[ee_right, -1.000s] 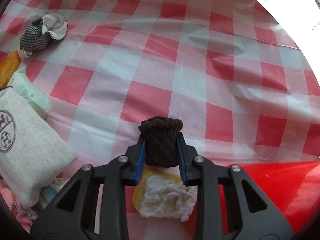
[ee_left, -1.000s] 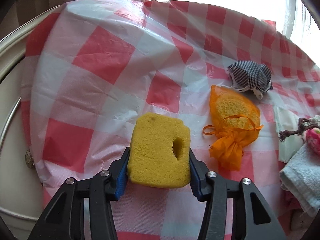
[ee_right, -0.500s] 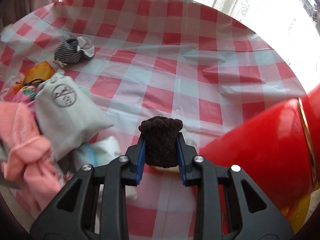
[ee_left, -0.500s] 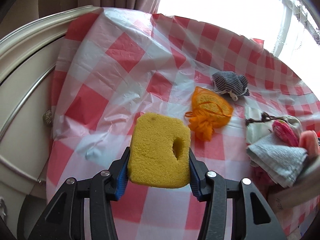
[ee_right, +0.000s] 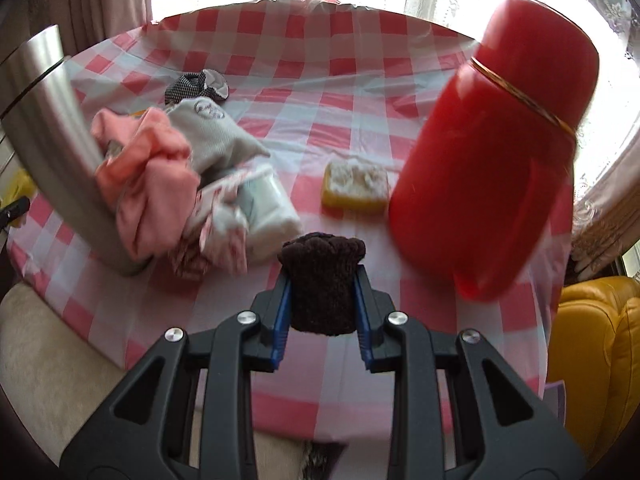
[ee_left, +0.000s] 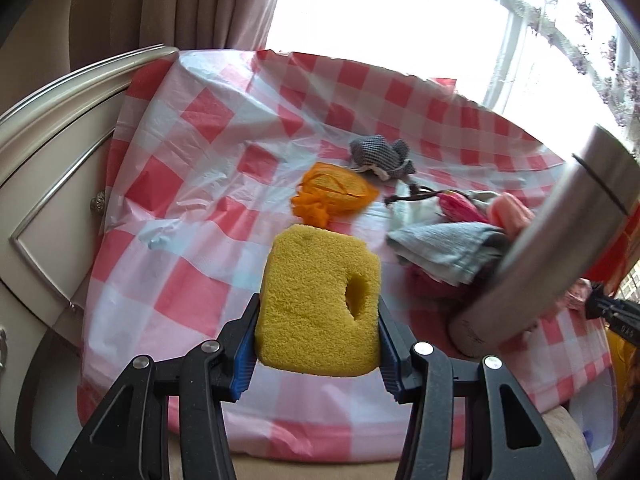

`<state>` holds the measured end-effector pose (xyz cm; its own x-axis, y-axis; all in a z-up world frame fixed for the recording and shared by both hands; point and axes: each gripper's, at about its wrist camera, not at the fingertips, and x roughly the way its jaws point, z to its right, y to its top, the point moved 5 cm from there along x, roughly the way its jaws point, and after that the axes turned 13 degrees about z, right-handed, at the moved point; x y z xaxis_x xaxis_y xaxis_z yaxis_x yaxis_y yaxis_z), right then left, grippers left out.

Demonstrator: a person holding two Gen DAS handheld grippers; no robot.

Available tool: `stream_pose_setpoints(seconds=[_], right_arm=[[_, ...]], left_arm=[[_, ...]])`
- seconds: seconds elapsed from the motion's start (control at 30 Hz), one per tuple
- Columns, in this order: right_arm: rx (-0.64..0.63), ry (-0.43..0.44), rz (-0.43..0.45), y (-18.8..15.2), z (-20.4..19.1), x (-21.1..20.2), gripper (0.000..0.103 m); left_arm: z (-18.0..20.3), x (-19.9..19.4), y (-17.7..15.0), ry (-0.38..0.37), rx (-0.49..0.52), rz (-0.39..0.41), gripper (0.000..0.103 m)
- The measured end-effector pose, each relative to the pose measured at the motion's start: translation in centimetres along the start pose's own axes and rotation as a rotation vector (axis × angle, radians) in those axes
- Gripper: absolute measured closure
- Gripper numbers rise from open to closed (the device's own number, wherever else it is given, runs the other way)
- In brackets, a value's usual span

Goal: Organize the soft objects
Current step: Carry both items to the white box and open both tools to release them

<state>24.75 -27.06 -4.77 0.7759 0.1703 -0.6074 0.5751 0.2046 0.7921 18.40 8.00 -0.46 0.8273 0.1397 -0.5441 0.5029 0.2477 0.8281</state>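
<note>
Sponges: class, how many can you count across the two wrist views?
2. A yellow sponge is clamped in the left gripper; a second sponge lies on the tablecloth beside the red flask. The cloth pile could hide more.

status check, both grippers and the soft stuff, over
Left gripper shut on yellow foam sponge. Right gripper shut on dark brown knitted piece. Steel flask and red flask flank the cloth pile.
</note>
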Motion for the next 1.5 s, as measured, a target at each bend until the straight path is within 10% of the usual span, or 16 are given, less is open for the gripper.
stream_pose_setpoints(seconds=[1.1,1.2,1.33,1.5], right_arm=[[0.169,-0.261,-0.017,-16.3,12.9,-14.6,0.069],[0.179,-0.291,-0.005,-16.3,13.9,-15.3,0.061],[0.189,-0.327,0.031,-16.0,14.6,-16.3,0.021],[0.193,-0.318,0.034,-15.9,14.5,-16.1,0.020]], left_arm=[[28.2,-12.3,-11.1,-0.598,0.266,-0.159,0.051],[30.9,-13.1,-12.3,-0.660,0.305,-0.177,0.051],[34.1,-14.3,-13.9,-0.767,0.360,-0.211,0.034],[34.4,-14.6,-14.5,-0.785,0.375,-0.215,0.022]])
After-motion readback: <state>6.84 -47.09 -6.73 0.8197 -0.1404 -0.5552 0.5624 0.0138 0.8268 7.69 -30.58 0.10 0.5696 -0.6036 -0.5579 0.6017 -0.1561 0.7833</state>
